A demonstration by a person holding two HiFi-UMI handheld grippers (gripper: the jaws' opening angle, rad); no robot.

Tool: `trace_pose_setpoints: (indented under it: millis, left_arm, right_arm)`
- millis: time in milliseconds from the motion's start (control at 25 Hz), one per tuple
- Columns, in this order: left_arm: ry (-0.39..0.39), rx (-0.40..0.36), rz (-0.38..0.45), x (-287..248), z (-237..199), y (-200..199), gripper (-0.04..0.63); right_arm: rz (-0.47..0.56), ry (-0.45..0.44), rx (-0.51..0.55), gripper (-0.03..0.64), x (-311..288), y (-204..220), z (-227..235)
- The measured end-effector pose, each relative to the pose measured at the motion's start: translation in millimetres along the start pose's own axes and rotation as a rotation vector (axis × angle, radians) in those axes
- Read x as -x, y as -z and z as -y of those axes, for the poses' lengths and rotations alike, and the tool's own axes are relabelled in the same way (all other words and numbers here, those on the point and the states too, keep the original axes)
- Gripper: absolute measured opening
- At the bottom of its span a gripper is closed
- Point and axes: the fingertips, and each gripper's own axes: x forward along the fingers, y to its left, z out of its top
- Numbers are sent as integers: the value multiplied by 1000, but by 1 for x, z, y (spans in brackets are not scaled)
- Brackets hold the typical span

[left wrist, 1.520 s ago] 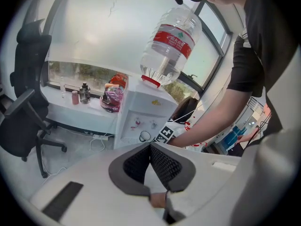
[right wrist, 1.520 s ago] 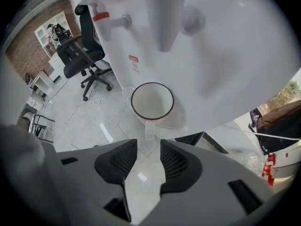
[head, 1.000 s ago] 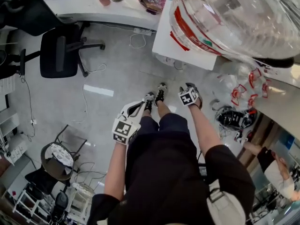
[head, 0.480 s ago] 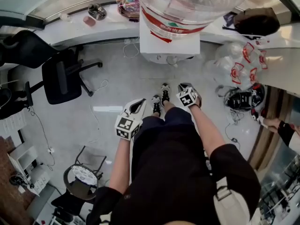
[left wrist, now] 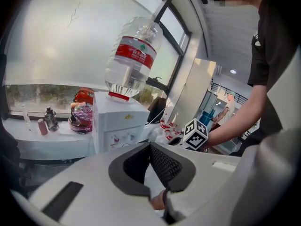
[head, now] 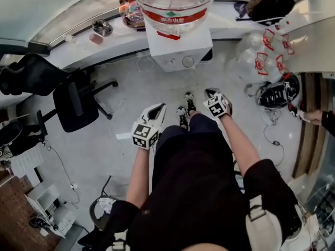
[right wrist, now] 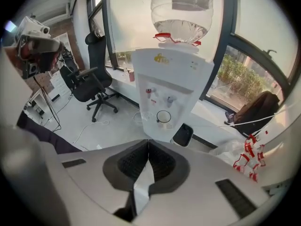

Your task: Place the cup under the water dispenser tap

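The white water dispenser (head: pixel 178 48) stands at the top centre of the head view, with a clear bottle (head: pixel 172 1) upside down on it. In the right gripper view the dispenser (right wrist: pixel 164 86) shows a red tap (right wrist: pixel 150 92), a blue tap (right wrist: pixel 170 99) and below them a dark-rimmed ring (right wrist: pixel 163 117); I cannot tell if that ring is a cup. My left gripper (head: pixel 158 109) and right gripper (head: pixel 209 92) hang above my shoes, well short of the dispenser. The left gripper (left wrist: pixel 150 145) has its pads together. The right gripper (right wrist: pixel 148 142) is closing, its pads meet, and nothing is between them.
A black office chair (head: pixel 78 101) stands on the floor to the left. A long counter (head: pixel 68 48) with small bottles and a colourful bag runs behind the dispenser. Red-and-white bags (head: pixel 269 51) and a black helmet-like thing (head: pixel 277 95) lie at the right. A black bin (right wrist: pixel 182 135) is beside the dispenser.
The head view has swung, so the dispenser went from the upper right to the top centre and looks farther off. Both grippers stay in front of my legs, the right one raised a little.
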Motion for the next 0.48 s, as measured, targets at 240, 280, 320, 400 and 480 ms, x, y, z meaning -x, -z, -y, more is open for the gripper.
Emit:
trace_pose_setpoints:
  millis: [240, 280, 320, 400, 480]
  left_arm:
    - [59, -54, 13, -8, 21, -5, 0]
    - [68, -67, 14, -8, 26, -6, 0]
    - [76, -78, 14, -8, 30, -7, 0]
    - [90, -93, 13, -8, 37, -8, 0]
    - [102, -98, 13, -9, 42, -9, 0]
  right_arm:
    - [56, 20, -61, -3, 38, 8, -15]
    - [70, 20, -68, -3, 45, 9, -17]
    - [88, 17, -73, -3, 54, 8, -19]
    - [132, 11, -74, -5, 72, 4, -23]
    - [169, 10, -68, -5, 87, 2, -25]
